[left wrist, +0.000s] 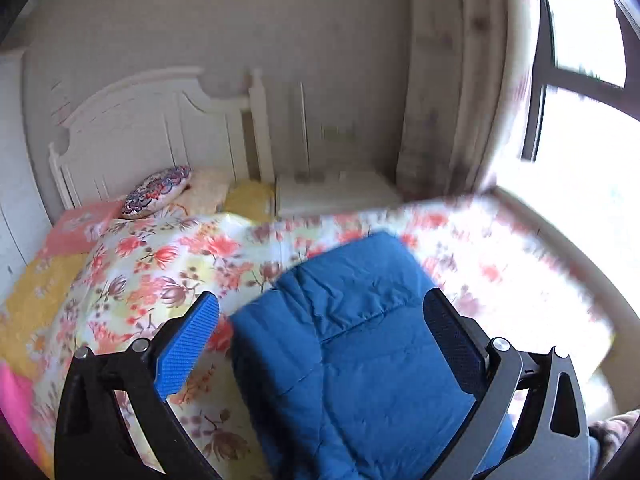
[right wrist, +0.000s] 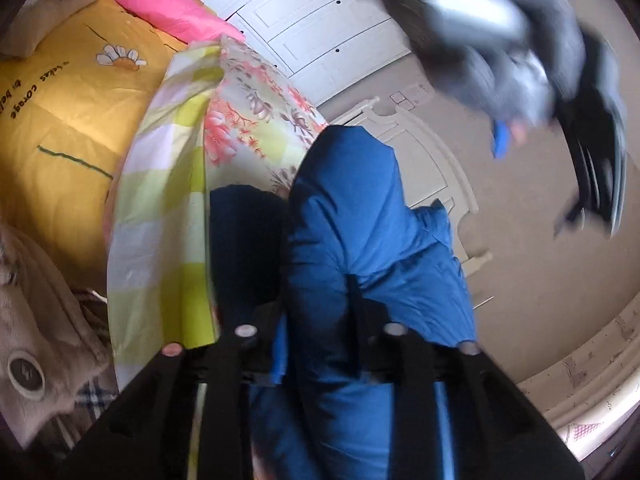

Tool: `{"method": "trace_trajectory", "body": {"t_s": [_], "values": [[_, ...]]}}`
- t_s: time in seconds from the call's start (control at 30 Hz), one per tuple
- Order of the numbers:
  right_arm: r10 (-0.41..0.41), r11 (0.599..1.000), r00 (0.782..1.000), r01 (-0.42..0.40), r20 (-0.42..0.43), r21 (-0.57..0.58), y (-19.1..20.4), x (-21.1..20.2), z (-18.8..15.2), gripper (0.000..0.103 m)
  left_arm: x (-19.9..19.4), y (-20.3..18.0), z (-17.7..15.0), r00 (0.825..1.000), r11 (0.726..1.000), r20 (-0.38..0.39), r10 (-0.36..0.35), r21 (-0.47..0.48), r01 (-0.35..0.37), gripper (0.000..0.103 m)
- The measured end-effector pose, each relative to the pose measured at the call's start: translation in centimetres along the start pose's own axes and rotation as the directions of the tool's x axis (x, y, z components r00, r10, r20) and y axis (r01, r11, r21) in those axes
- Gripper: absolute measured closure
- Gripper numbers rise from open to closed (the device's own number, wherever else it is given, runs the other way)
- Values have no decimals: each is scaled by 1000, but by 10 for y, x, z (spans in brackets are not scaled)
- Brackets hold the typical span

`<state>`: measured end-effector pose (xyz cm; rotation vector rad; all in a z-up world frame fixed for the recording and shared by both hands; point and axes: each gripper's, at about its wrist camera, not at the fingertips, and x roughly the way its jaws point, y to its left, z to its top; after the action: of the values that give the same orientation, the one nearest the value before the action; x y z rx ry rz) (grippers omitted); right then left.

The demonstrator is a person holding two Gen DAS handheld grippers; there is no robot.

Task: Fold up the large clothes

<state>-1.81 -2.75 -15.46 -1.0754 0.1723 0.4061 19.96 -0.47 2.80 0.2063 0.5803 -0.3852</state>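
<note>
A blue padded garment (left wrist: 352, 344) lies on the floral bedspread (left wrist: 160, 264). My left gripper (left wrist: 320, 320) is open, its blue finger pads (left wrist: 184, 348) wide apart, with the garment lying between them and against the right finger. In the right wrist view my right gripper (right wrist: 316, 280) is shut on a fold of the blue garment (right wrist: 360, 240) and holds it lifted, the cloth hanging over the fingers. The left gripper (right wrist: 520, 80) shows blurred at the upper right of that view.
A white headboard (left wrist: 152, 128) and a round patterned cushion (left wrist: 158, 192) are at the bed's far end. A white nightstand (left wrist: 336, 192), curtain (left wrist: 452, 80) and window stand to the right. A yellow sheet (right wrist: 68, 120), pink cloth (right wrist: 176, 12) and white wardrobe (right wrist: 320, 32) show in the right view.
</note>
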Motion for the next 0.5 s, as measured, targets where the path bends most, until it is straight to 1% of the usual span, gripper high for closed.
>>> {"method": "trace_trajectory", "body": {"t_s": [0.03, 0.07, 0.1, 0.13, 0.17, 0.2, 0.23, 0.27, 0.3, 0.33, 0.37, 0.4, 0.43, 0.47, 0.5], "values": [[-9, 1000, 1000, 9, 0, 7, 1, -1, 1, 60, 17, -10, 1, 999, 999, -30, 36, 41, -35, 5], [-8, 1000, 1000, 8, -1, 14, -1, -4, 0, 52, 43, -19, -1, 993, 991, -64, 103, 98, -97, 5], [7, 1000, 1000, -7, 5, 18, -2, -8, -2, 35, 68, -23, -7, 982, 981, -108, 156, 130, -141, 5], [64, 998, 998, -64, 8, 19, -3, -13, -4, 25, 88, -20, -13, 972, 978, -153, 177, 138, -156, 5], [94, 995, 995, -95, 10, 20, -4, -18, -7, 21, 119, -11, -27, 958, 979, -221, 184, 128, -159, 4], [103, 994, 994, -104, 23, 40, -8, -29, -11, 21, 135, 0, -38, 958, 988, -245, 149, 85, -132, 4], [126, 989, 991, -129, 36, 79, -15, -37, -13, 21, 141, 13, -47, 965, 993, -233, 117, 19, -115, 4], [155, 980, 987, -160, 51, 122, -22, -44, -15, 22, 142, 23, -54, 969, 994, -228, 96, -31, -106, 4], [190, 957, 978, -203, 82, 206, -38, -55, -20, 22, 142, 32, -60, 972, 992, -221, 77, -78, -96, 4], [195, 933, 975, -218, 107, 285, -54, -63, -27, 22, 141, 36, -65, 975, 990, -208, 72, -102, -95, 4], [184, 906, 975, -217, 121, 364, -72, -67, -35, 23, 139, 42, -73, 980, 986, -184, 72, -132, -97, 4], [171, 878, 977, -211, 130, 429, -89, -69, -43, 26, 139, 46, -78, 983, 983, -169, 72, -155, -99, 4], [153, 845, 979, -201, 137, 496, -106, -69, -51, 28, 138, 50, -82, 985, 979, -158, 70, -177, -98, 4], [131, 799, 981, -189, 141, 572, -126, -71, -61, 31, 138, 52, -85, 986, 977, -154, 70, -190, -99, 4], [108, 731, 984, -175, 141, 660, -149, -68, -73, 36, 138, 55, -87, 986, 975, -153, 67, -201, -97, 4]]}}
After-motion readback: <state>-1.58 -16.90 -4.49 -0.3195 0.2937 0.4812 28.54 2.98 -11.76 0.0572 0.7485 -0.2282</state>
